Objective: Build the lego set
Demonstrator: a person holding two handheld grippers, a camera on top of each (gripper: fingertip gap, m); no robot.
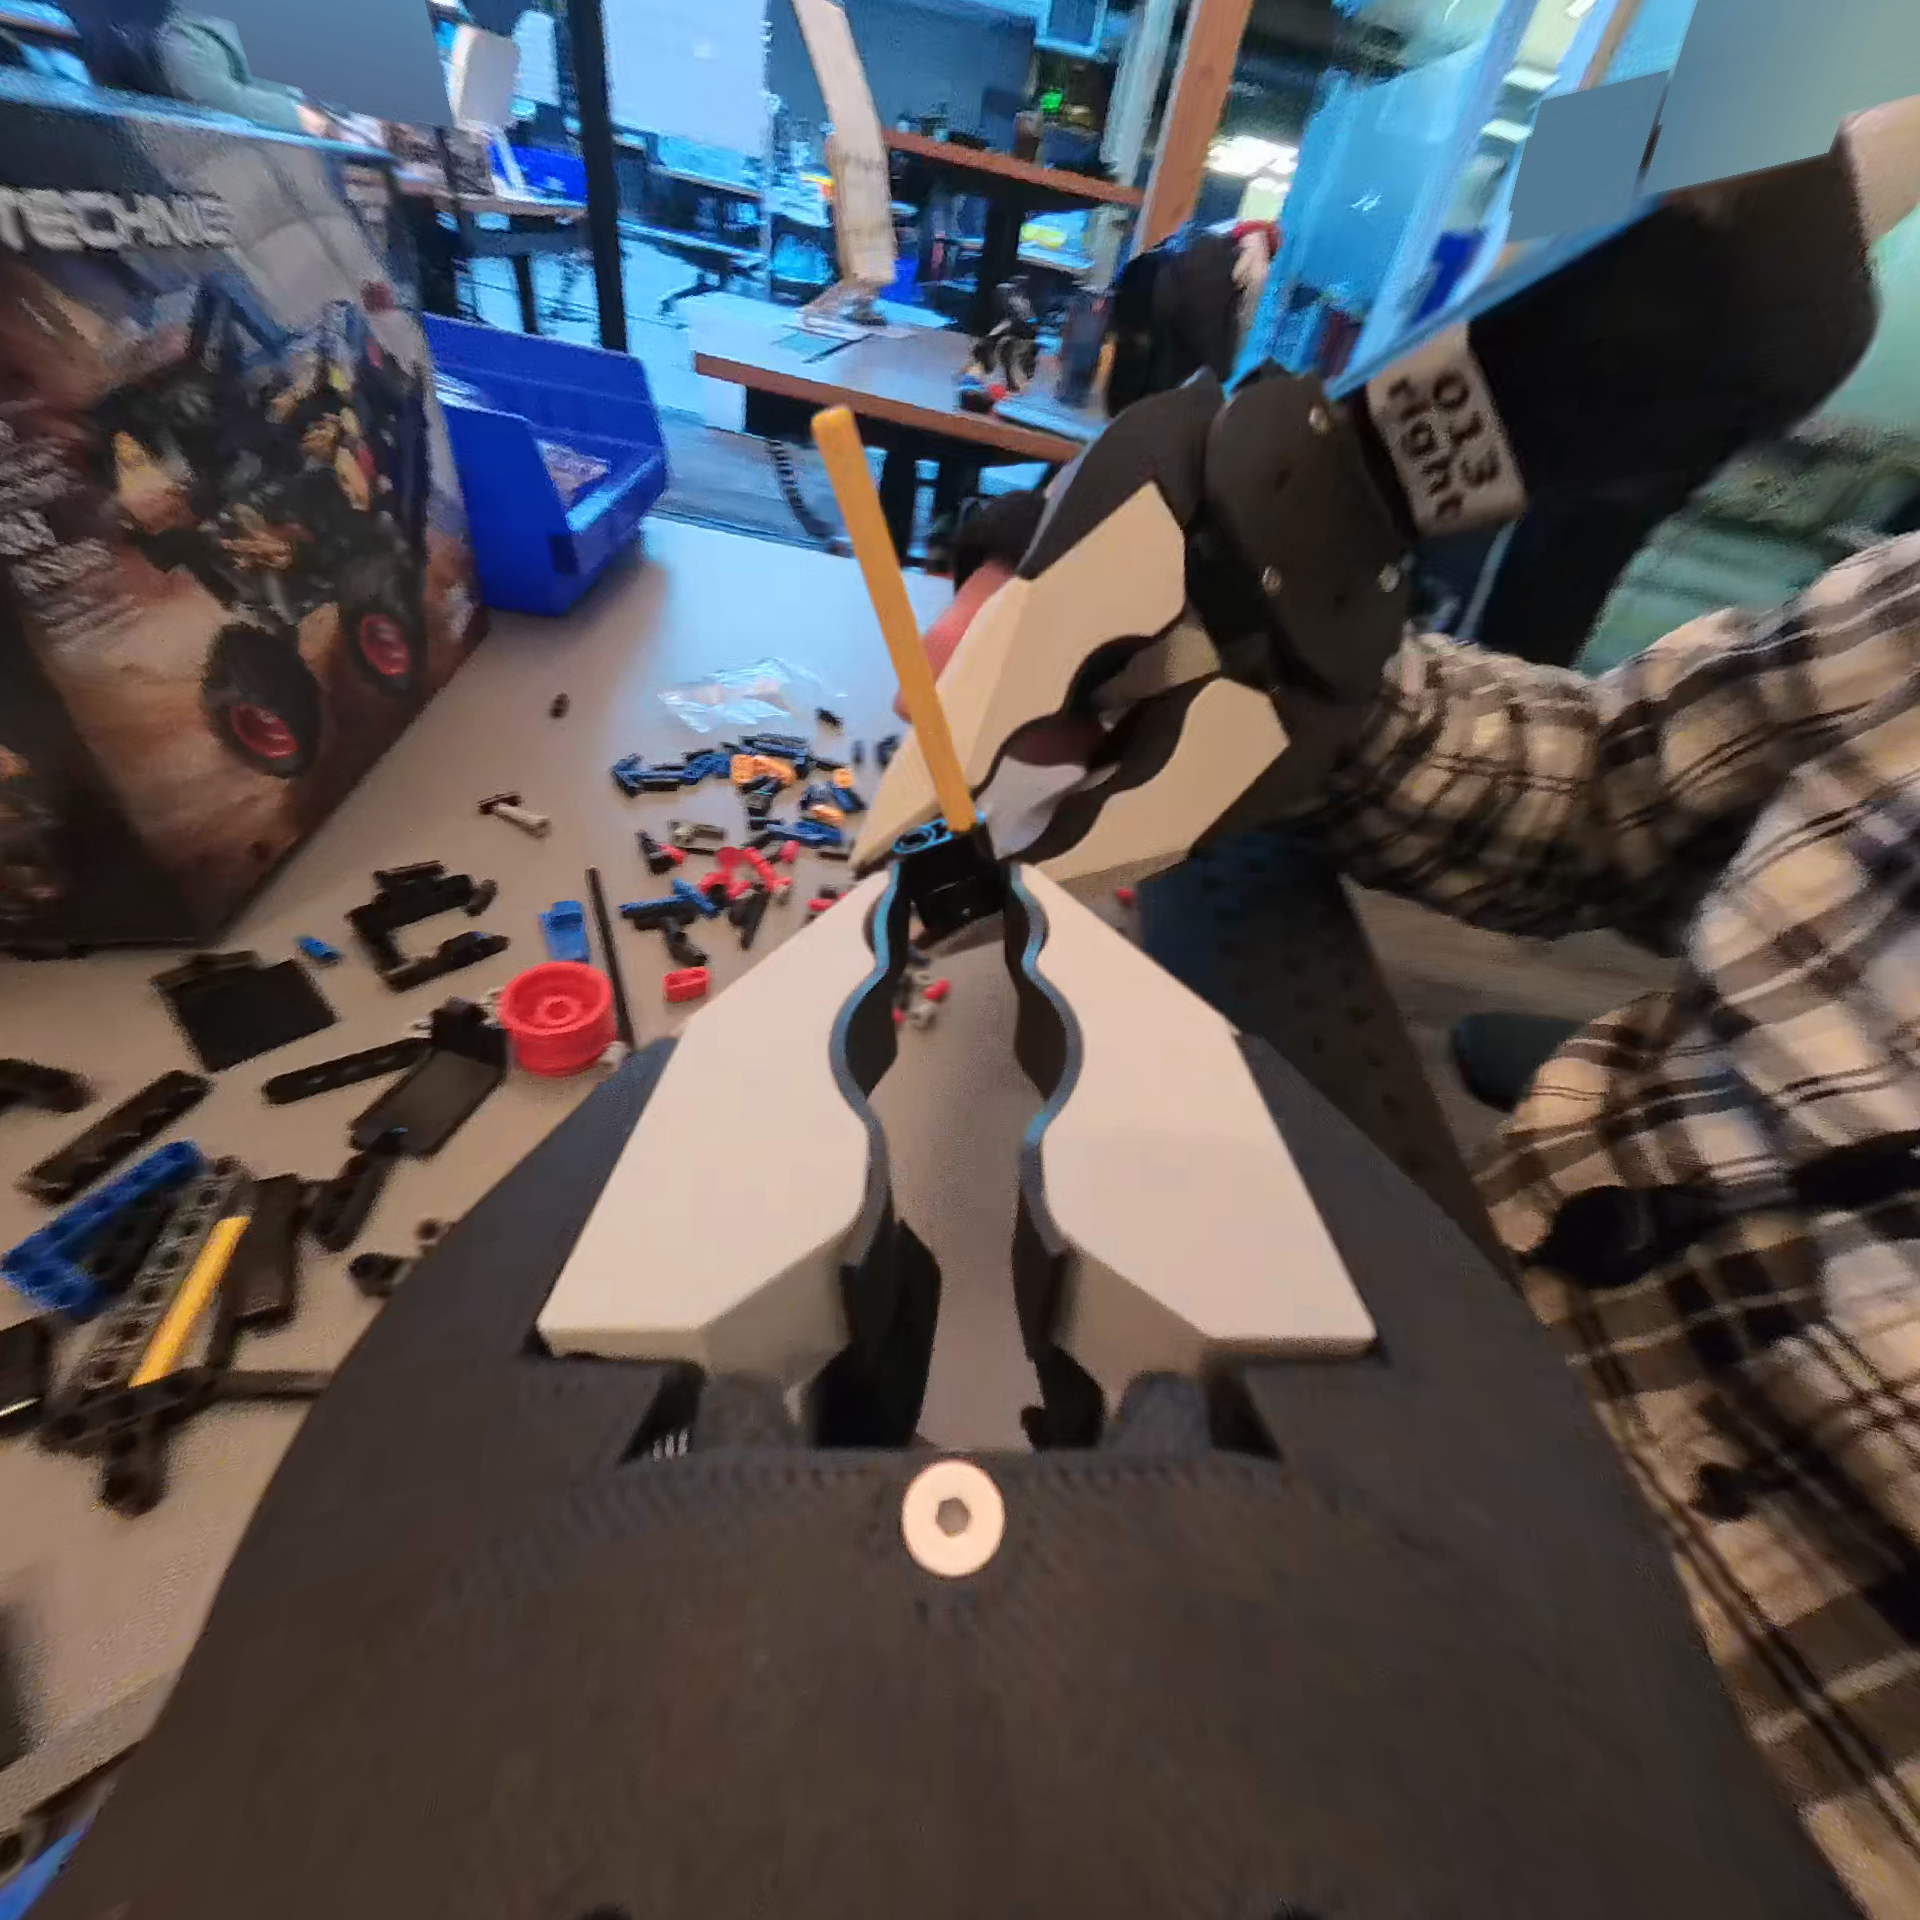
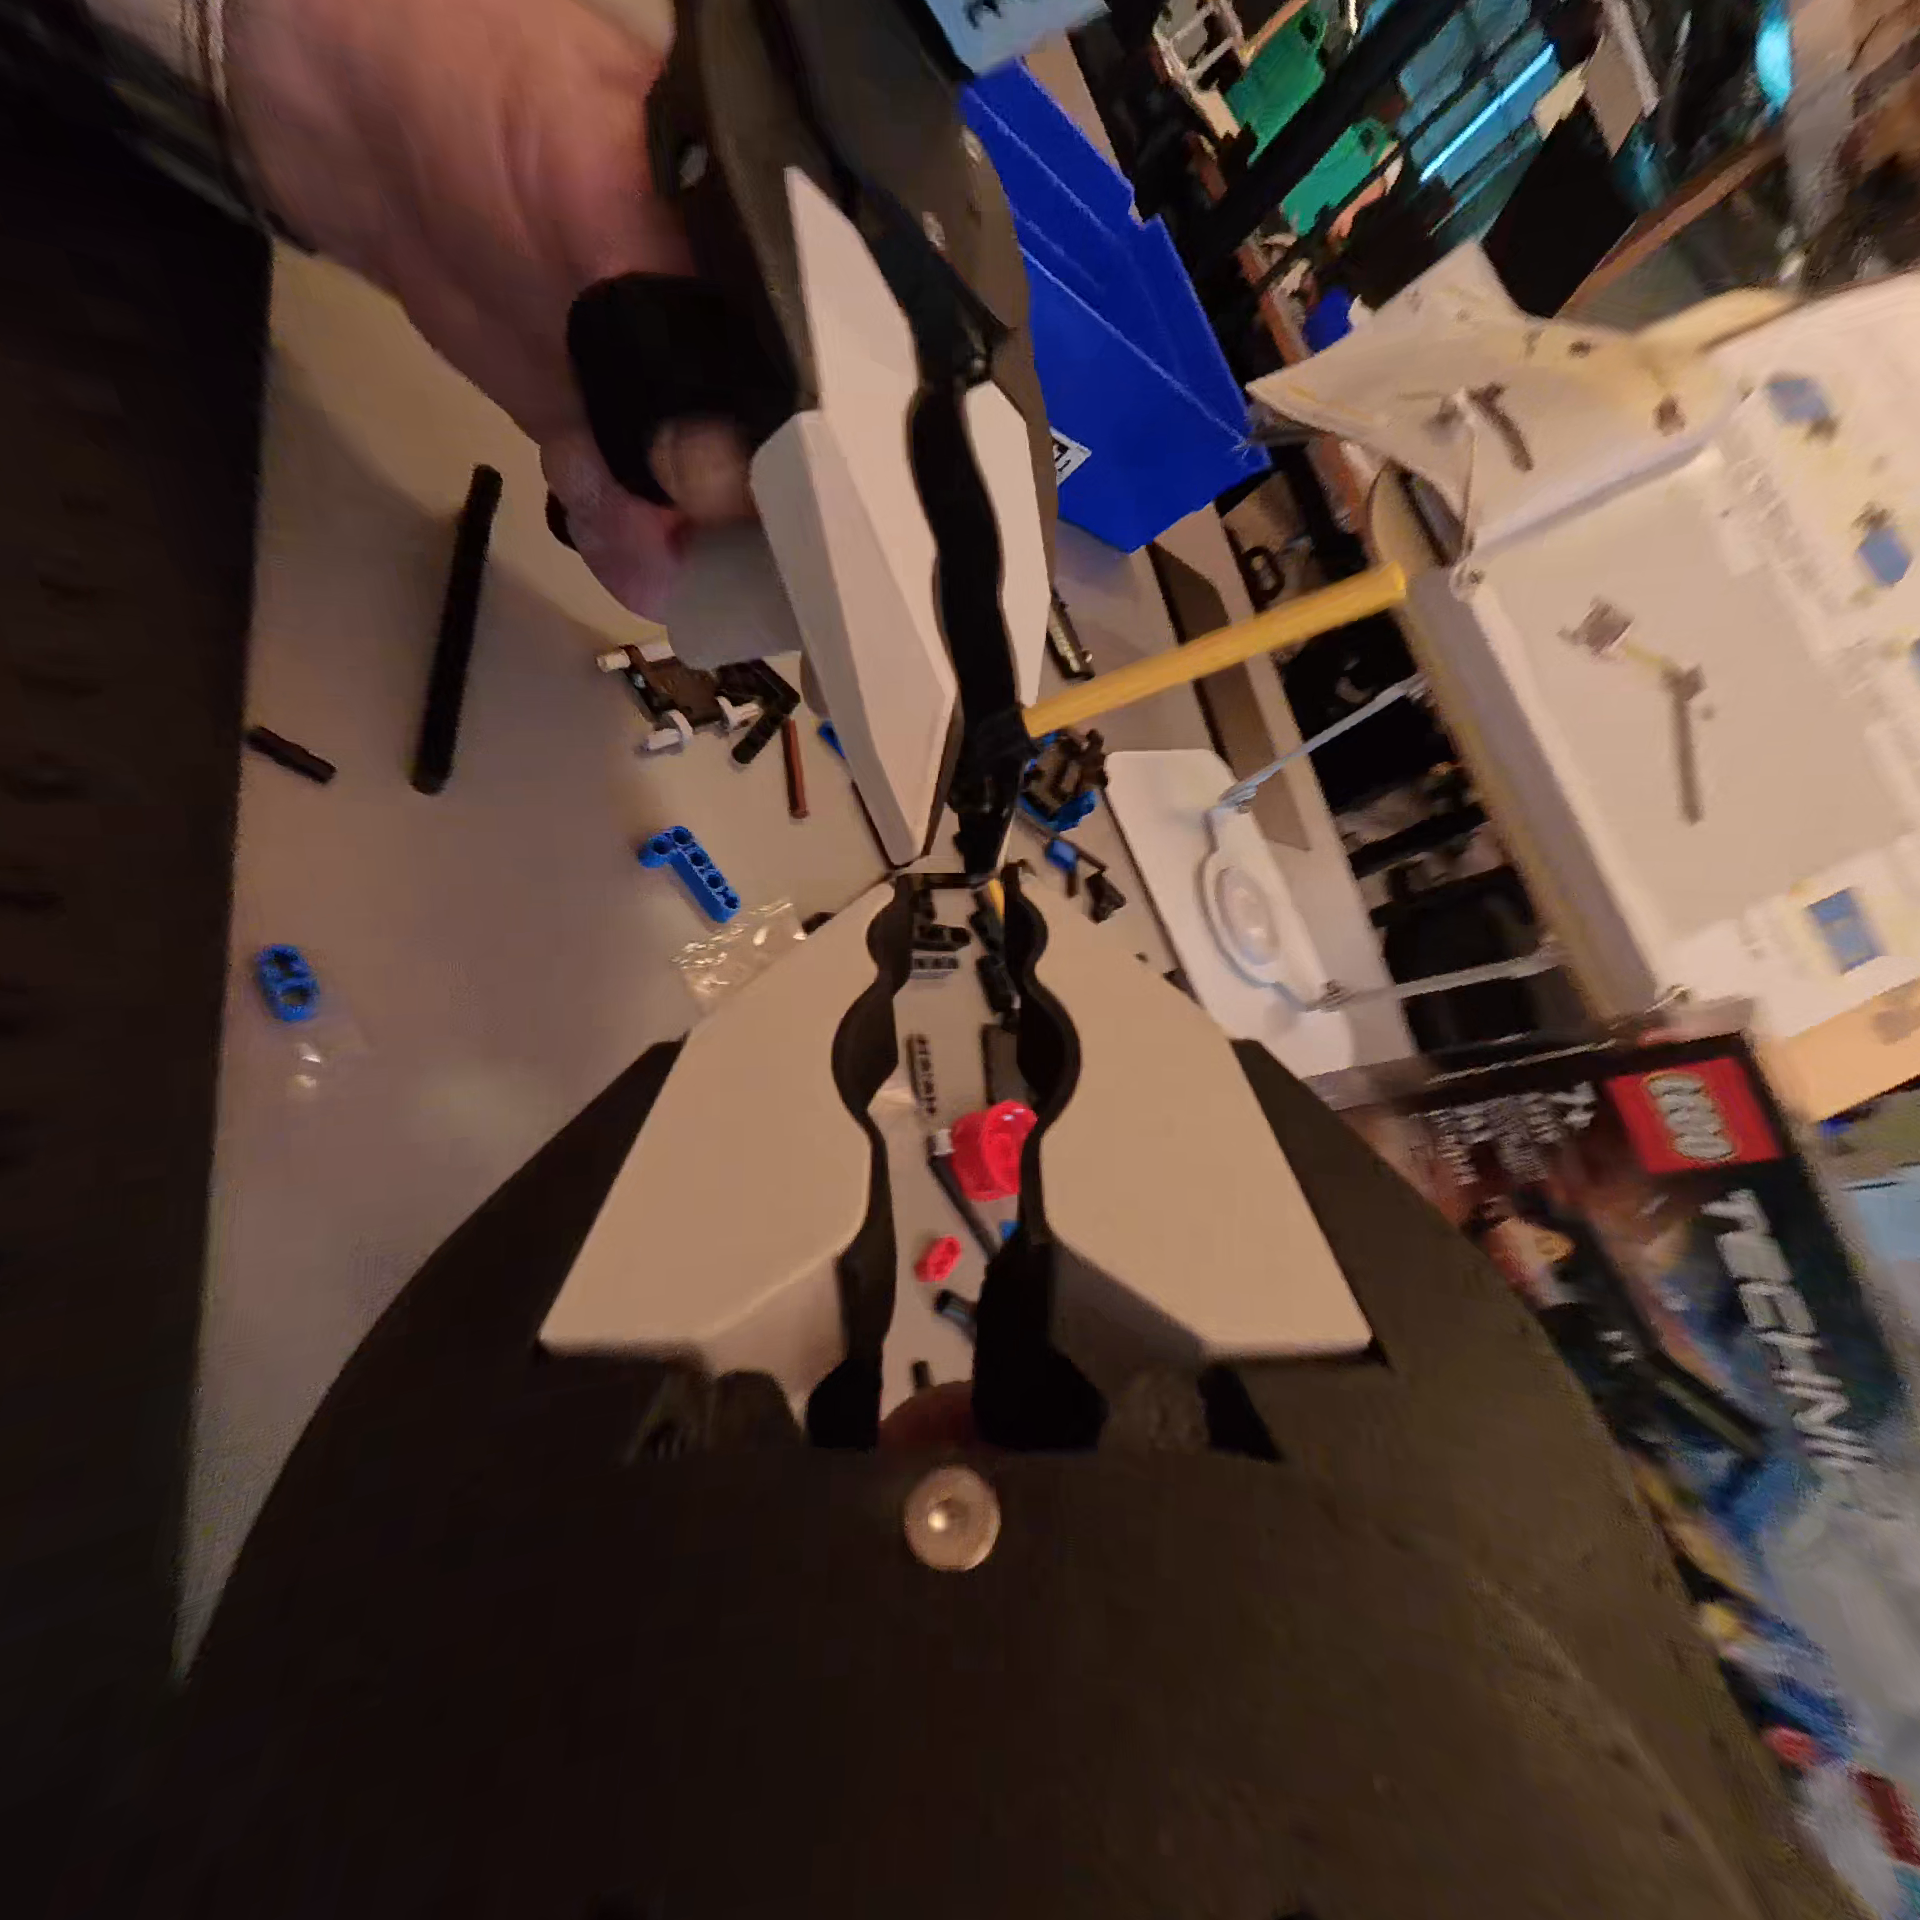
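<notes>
A: Grippers, two. Left gripper [image 1: 948,883], frame centre: clenched on a small black piece [image 1: 951,883].

B: Right gripper [image 1: 971,821], meeting it from upper right: clamped on the yellow axle [image 1: 891,613] near its base, where it meets the piece.

A: Loose parts [image 1: 727,821], red wheel [image 1: 556,1013]: table [image 1: 582,644], left.

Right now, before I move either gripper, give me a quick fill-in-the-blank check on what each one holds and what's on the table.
1. The long axle rising from the grippers' meeting point is coloured ____.
2. The left gripper pinches a small ____-coloured piece.
3. The wheel hub on the table is ____.
4. The storage bin is ____.

Missing words: yellow; black; red; blue
</notes>
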